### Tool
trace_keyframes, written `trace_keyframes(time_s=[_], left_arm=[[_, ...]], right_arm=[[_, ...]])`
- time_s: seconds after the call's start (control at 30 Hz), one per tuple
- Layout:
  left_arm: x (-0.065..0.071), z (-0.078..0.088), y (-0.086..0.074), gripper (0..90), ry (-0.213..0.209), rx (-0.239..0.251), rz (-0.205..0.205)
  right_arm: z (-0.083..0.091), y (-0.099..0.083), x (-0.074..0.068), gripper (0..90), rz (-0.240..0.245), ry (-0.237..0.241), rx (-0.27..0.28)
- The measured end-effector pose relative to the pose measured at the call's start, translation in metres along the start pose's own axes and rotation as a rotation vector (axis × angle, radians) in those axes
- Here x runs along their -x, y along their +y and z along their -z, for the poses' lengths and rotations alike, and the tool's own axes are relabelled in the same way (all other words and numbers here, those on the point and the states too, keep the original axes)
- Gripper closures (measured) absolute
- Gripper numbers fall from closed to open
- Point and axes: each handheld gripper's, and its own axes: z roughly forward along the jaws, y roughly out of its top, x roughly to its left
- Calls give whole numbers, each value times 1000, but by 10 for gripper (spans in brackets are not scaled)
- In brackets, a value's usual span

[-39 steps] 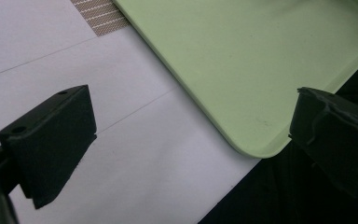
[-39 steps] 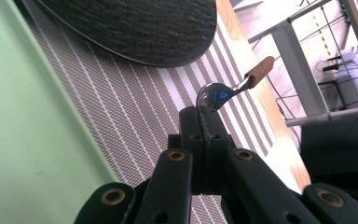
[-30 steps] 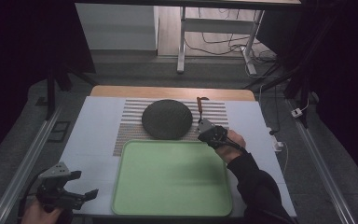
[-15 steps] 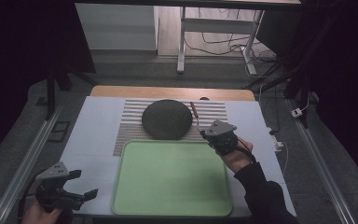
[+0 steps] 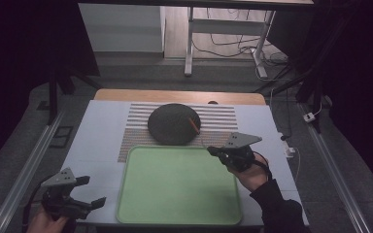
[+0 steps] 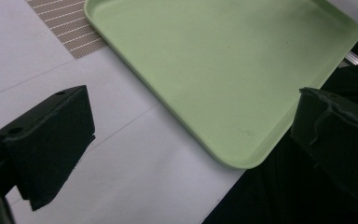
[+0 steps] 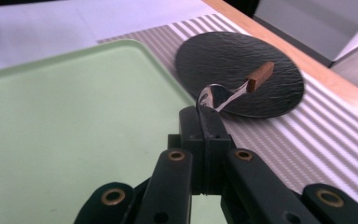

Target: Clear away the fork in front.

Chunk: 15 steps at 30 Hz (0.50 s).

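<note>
the table [image 5: 102,126] carries a striped mat [image 5: 223,119] at the far side and a green tray [image 5: 175,184] in front of it, near the person; the tray is bare inside, as the left gripper view also shows [image 6: 223,70]. a dark round plate [image 5: 172,124] sits on the mat, just beyond the tray's far edge. the right gripper [image 5: 213,150] hangs over the tray's far right corner with its jaws clenched on the bowl end of a spoon [image 7: 235,88], whose wooden handle tip points out over the plate; in the high view that tip shows as a small orange streak [image 5: 193,124] against the plate. the spoon looks lifted clear of both plate and tray, though whether its tip grazes the plate i cannot tell. the left gripper [image 5: 85,191] waits at the near left corner of the table, jaws spread wide and holding nothing, beside the tray's near corner. as a judgement, the pickup is done and the carry is midway: setting the spoon down is left, on the tray or the plate, and the plate itself has not been handled.
</note>
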Motion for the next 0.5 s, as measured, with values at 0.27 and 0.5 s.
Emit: trace_keyframes(time_s=[0.27, 0.5], left_arm=[[3, -10, 8, 0, -46, -16, -25], [4, -22, 21, 0, -99, -14, -72]], right_arm=[[10, -7, -16, 900, 0, 87, 13], [18, -13, -28, 900, -20, 178, 41]])
